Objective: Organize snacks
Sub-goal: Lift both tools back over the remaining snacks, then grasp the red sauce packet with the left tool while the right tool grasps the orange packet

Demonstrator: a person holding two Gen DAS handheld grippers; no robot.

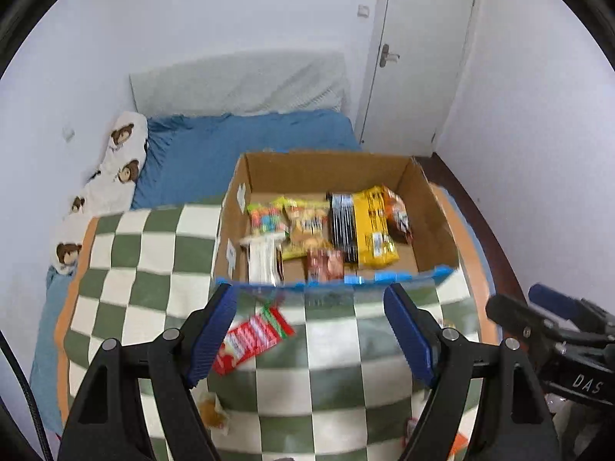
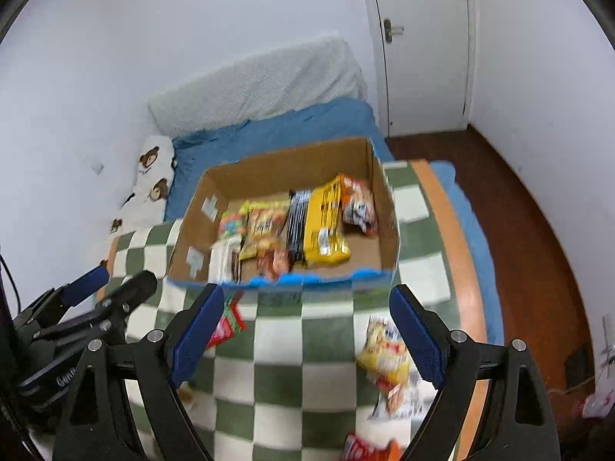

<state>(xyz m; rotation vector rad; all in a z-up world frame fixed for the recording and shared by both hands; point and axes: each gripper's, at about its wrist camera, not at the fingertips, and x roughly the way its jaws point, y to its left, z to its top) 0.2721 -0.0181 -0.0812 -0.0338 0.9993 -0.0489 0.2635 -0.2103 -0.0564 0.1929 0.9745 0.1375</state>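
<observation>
A cardboard box [image 1: 432,223] [image 2: 188,226] with a blue front edge sits on a green and white checked blanket [image 1: 153,261] [image 2: 319,345]. Inside it lie several snack packs, among them a yellow one [image 1: 373,226] [image 2: 324,226]. My left gripper [image 1: 309,330] hangs open above the blanket in front of the box, with nothing between its fingers. A red snack pack [image 1: 251,340] [image 2: 226,326] lies on the blanket under its left finger. My right gripper [image 2: 307,330] is open and empty too. A yellow and white pack [image 2: 386,361] lies near its right finger.
An orange-red pack [image 2: 365,449] lies at the blanket's near edge, and a small wrapped snack [image 1: 213,411] by the left gripper's arm. Behind the box are a blue sheet [image 1: 250,142], a bear-print pillow [image 1: 123,153], a white headboard [image 2: 261,80] and a door [image 2: 419,46]. Wooden floor [image 2: 530,230] runs along the right.
</observation>
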